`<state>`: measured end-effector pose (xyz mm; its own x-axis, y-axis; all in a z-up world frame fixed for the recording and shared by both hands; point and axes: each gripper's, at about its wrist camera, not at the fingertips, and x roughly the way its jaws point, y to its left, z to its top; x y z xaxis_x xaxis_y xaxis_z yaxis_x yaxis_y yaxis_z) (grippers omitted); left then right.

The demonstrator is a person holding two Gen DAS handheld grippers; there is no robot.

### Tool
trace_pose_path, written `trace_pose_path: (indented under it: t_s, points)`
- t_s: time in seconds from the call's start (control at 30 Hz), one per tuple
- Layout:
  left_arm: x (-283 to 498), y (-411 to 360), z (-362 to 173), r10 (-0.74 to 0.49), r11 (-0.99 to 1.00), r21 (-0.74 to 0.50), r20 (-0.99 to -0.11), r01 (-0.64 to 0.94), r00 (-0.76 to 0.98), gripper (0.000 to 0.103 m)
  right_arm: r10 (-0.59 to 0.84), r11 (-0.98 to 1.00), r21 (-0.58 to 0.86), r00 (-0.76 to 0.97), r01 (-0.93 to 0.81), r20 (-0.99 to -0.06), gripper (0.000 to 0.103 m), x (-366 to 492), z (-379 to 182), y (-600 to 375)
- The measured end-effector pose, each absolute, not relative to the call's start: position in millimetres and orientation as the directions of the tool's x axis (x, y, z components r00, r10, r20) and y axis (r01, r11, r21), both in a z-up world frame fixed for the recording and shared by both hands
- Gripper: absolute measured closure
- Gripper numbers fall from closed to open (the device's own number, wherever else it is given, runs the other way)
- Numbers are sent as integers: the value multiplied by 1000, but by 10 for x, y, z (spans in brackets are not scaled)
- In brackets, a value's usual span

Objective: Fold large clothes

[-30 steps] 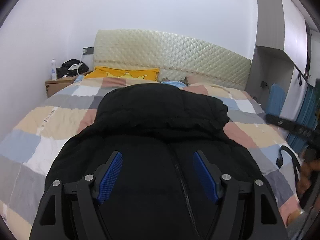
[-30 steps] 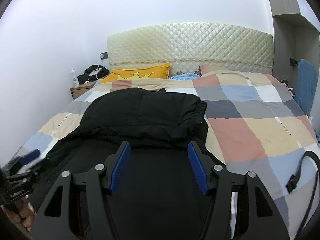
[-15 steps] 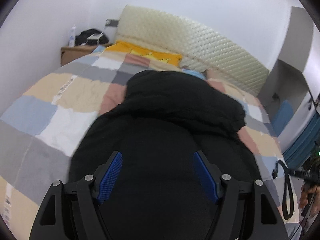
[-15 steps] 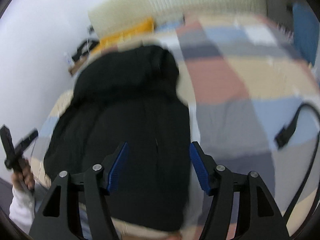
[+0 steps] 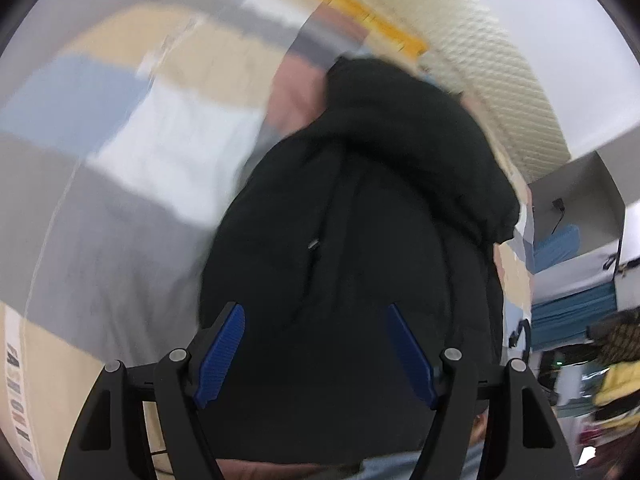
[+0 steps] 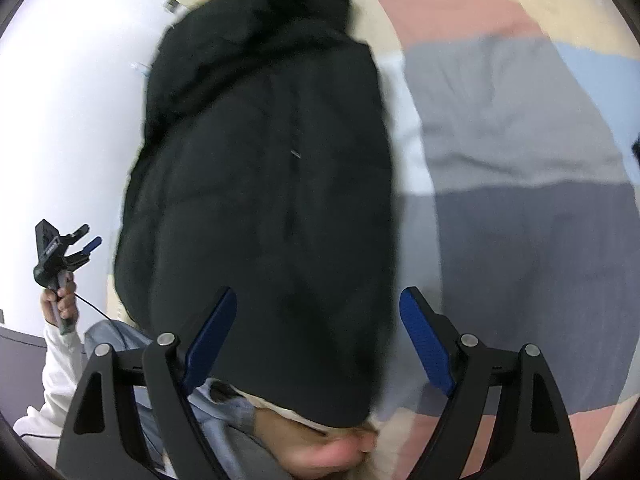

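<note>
Bed: patchwork quilt (image 5: 132,148) in grey, blue, white, beige and pink squares covers it; blurred in both views.
Headboard: cream quilted headboard (image 5: 508,72) at the far end, a yellow pillow (image 5: 360,12) just below it.
Wall: plain white wall (image 6: 68,128) along the bed's side in the right wrist view.
Jacket: black padded jacket (image 5: 360,232) lies lengthwise on the quilt, hood end toward the headboard, hem end near the cameras at the bed's edge; a zip line runs down its middle.
Left gripper: left gripper (image 5: 316,350) hangs above the jacket's lower half, blue pads (image 5: 220,350) spread wide, nothing between them. In the right wrist view it shows small at the left edge, raised in a hand (image 6: 60,296) with a white sleeve, apart from the jacket.
Right gripper: right gripper (image 6: 318,340) sits over the hem end, its fingers (image 6: 426,344) parted wide and empty; the left finger is over the black cloth, the right one over the quilt.
Person: jeans (image 6: 116,340) and a bare foot (image 6: 320,456) show below the hem.
Side: blue items and a grey cabinet (image 5: 576,188) stand at the right of the left wrist view.
</note>
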<state>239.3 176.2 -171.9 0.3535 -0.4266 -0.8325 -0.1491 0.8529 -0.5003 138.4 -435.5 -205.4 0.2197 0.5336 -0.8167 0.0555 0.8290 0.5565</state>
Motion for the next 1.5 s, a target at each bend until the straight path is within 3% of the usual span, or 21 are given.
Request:
trace_pose_path:
  t_s: [0.13, 0.2, 0.33, 0.47, 0.63, 0.73, 0.87, 0.93, 1.0, 1.07, 1.13, 1.2, 1.3, 1.5]
  points:
    - [2421, 1967, -2126, -364, 871, -429, -891, -240, 272, 19, 560, 812, 577, 157, 92, -814, 19, 1404, -2315, -4371]
    - [2435, 2046, -2348, -368, 865, -421, -902, -273, 226, 19, 591, 790, 606, 144, 97, -793, 19, 1436, -2427, -4331]
    - [2464, 2090, -2669, -445, 824, -476, -879, -307, 170, 19, 648, 744, 661, 139, 98, -749, 2, 1520, -2557, -4300]
    - [2513, 2017, -2757, -591, 738, -614, -788, -280, 172, 19, 702, 706, 708, 112, 23, -703, 1, 1602, -2463, -4142]
    - [2567, 1822, -2574, -781, 589, -802, -596, -100, 184, 19, 758, 652, 753, 88, -92, -646, 1, 1672, -2283, -3843]
    - [2595, 1701, -2596, -792, 587, -807, -588, -58, 166, 18, 715, 697, 711, 18, -95, -699, 4, 1683, -2439, -3733]
    - [2617, 1624, -2696, -794, 577, -812, -582, -82, 175, 19, 750, 662, 747, 34, -60, -661, 5, 1729, -2508, -3733]
    - [2661, 1584, -2655, -810, 556, -829, -556, -60, 184, 24, 747, 663, 743, 32, -93, -664, 9, 1761, -2447, -3672]
    - [2665, 1564, -2599, -839, 510, -859, -509, -45, 192, 39, 752, 658, 747, 36, -99, -658, 33, 1808, -2369, -3695]
    - [2687, 1605, -2532, -863, 466, -884, -465, -42, 198, 48, 748, 663, 740, 54, -113, -662, 47, 1837, -2248, -3704]
    - [2694, 1604, -2424, -857, 478, -878, -474, -33, 201, 59, 728, 685, 718, 90, -127, -679, 63, 1862, -2111, -3745]
    - [2655, 1623, -2326, -847, 487, -873, -482, -33, 224, 80, 711, 703, 702, 137, -117, -690, 77, 1867, -1992, -3808]
    - [2565, 1724, -2152, -835, 491, -870, -483, -43, 263, 93, 688, 724, 677, 219, -135, -692, 86, 1791, -1692, -3819]
    - [2228, 2048, -1651, -782, 516, -856, -483, -27, 393, 96, 671, 715, 690, 383, -108, -635, 91, 1611, -1157, -3982]
